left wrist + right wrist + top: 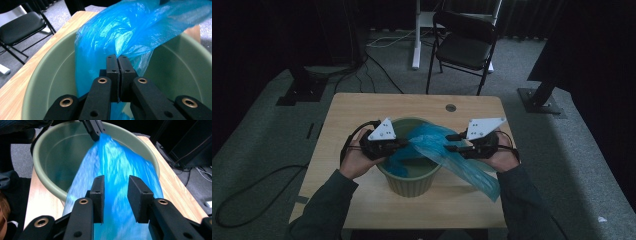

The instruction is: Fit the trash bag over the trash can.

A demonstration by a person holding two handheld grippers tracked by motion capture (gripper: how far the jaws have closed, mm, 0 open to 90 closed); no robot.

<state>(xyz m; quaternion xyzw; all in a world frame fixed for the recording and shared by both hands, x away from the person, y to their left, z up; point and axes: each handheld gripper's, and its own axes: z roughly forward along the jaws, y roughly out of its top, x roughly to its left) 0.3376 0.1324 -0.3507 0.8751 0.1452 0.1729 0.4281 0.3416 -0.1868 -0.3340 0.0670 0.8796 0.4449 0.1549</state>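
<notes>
A green plastic bucket [412, 186] stands on the wooden table [357, 115], with a blue plastic bag [462, 167] draped over its right rim and part of it inside. My left gripper [404, 143] is over the bucket's left side, shut on a pinch of the bag [130, 27], its jaws [117, 58] pressed together above the bucket's inside wall [50, 72]. My right gripper [451, 142] is at the right rim. Its jaws [116, 182] stand apart with the bag [112, 155] running between them, and the pads do not press on it. In the right gripper view the left gripper [96, 136] holds the bag's far end.
A black folding chair [464, 42] and a white desk leg [416, 35] stand beyond the table's far edge. Cables lie on the grey carpet at left. A round cable hole [450, 107] sits near the table's far edge. Bare tabletop surrounds the bucket.
</notes>
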